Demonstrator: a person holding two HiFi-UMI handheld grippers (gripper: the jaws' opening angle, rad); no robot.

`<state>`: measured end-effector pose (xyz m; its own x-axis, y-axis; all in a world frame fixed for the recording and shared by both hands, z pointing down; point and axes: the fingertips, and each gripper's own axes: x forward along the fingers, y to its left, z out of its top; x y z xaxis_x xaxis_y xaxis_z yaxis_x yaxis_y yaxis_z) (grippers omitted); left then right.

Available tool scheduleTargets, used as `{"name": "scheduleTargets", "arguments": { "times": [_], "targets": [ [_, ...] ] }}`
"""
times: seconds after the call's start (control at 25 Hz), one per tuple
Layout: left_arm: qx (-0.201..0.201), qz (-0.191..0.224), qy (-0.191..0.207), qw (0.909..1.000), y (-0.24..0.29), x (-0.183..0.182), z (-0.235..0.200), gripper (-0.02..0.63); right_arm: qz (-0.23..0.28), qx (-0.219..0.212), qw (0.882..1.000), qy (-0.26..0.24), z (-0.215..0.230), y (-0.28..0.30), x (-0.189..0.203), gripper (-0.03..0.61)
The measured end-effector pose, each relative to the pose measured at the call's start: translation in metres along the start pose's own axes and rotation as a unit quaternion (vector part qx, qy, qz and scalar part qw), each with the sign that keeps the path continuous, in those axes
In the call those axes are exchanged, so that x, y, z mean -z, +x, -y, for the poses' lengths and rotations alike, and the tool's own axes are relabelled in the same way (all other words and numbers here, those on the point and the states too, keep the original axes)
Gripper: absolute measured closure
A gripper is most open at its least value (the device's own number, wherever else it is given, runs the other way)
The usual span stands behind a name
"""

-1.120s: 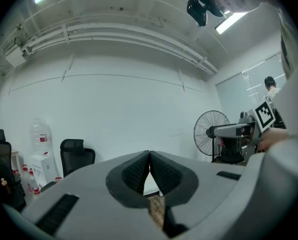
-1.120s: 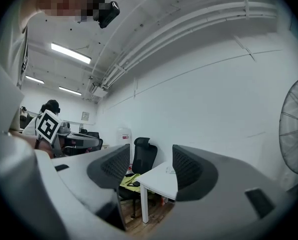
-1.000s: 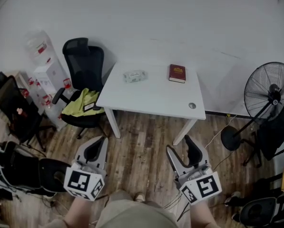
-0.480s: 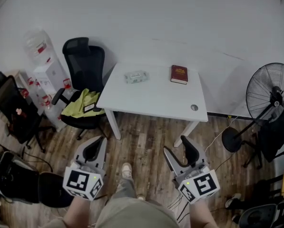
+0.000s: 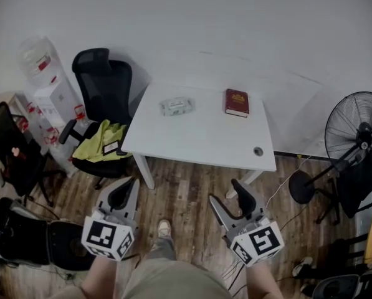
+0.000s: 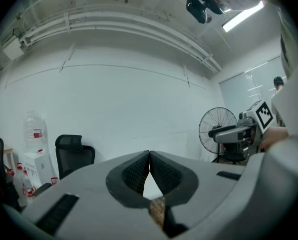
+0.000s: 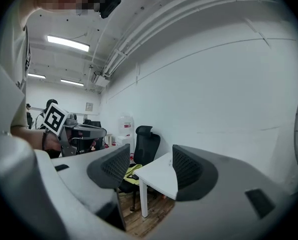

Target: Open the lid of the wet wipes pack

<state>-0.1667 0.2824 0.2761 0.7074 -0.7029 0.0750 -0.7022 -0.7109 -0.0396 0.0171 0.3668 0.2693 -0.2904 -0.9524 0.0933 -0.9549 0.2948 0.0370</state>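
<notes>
Can't make out the lid on the wet wipes pack point(image 5: 177, 107), it's too small from here. It lies on the white worktop point(image 5: 198, 136) near a red book point(image 5: 237, 103). Well short of it, the left gripper point(image 5: 126, 190) is pinched closed on nothing, and the right gripper point(image 5: 231, 198) has its jaws apart, empty.

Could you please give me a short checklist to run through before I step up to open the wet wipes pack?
1. Wet wipes pack in sight on the white table: ok.
2. Pack apart from the red book: ok.
3. Right gripper jaws apart, empty: ok.
4. Left gripper open: not ok, jaws together, empty.
5. Grippers within reach of the pack: not ok, both over the wood floor.
6. Lid closed: cannot tell, too small.
</notes>
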Motion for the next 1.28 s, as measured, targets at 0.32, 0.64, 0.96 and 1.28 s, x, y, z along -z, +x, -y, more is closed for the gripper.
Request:
{"name": "scheduleTargets", "arguments": {
  "times": [0.32, 0.64, 0.96, 1.28],
  "targets": [
    [0.017, -0.012, -0.005, 0.9998, 0.074, -0.002, -0.078, 0.592, -0.036, 0.006, 0.999, -0.007, 0.024, 0.102, -0.004, 0.314],
    [0.053, -0.012, 0.015, 0.9984, 0.145, -0.011, -0.133, 0.592, -0.048, 0.027, 0.998, -0.013, 0.054, 0.187, -0.015, 0.314],
    [0.071, -0.038, 0.018, 0.9966, 0.196, -0.002, -0.166, 0.592, -0.069, 0.036, 0.997, -0.017, 0.077, 0.239, -0.010, 0.313],
    [0.077, -0.044, 0.019, 0.9959, 0.244, 0.004, -0.181, 0.592, -0.087, 0.032, 0.996, -0.011, 0.110, 0.280, 0.008, 0.314]
  ]
}}
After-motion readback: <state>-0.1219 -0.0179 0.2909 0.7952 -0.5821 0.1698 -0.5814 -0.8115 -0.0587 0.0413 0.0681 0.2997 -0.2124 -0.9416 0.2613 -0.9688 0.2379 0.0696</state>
